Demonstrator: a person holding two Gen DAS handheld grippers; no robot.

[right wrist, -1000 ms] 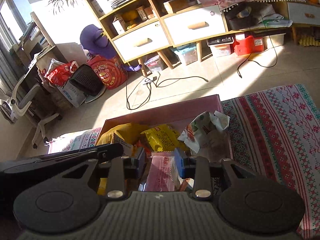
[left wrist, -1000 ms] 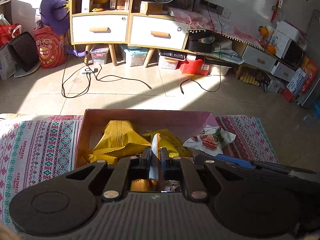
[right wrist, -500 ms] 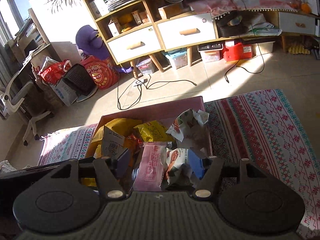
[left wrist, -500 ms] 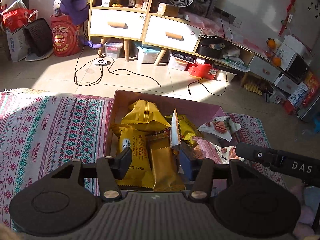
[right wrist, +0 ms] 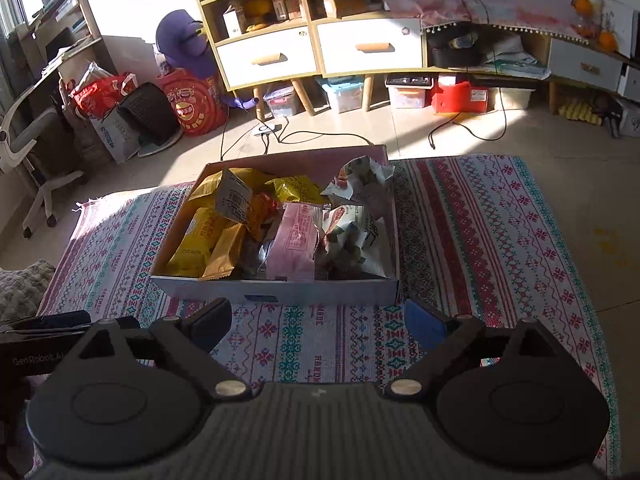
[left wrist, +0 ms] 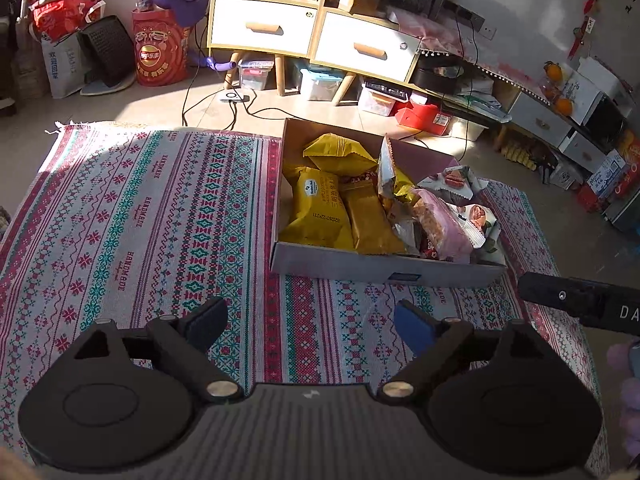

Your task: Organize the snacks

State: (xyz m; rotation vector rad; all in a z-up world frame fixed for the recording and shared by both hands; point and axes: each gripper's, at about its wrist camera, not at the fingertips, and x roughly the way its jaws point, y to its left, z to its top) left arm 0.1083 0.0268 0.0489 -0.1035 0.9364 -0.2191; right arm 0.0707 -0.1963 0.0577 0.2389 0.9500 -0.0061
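Both the left gripper (left wrist: 310, 322) and right gripper (right wrist: 318, 320), jaws just spread wide and empty, hover over the patterned woven cloth (left wrist: 160, 216) before the shallow cardboard box (right wrist: 280, 290) of yellow, pink and white snack packets (right wrist: 292, 240)

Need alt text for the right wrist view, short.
Open cardboard box packed with yellow, pink and white snack packets sits on a patterned cloth. The right gripper hangs before it, open and empty.
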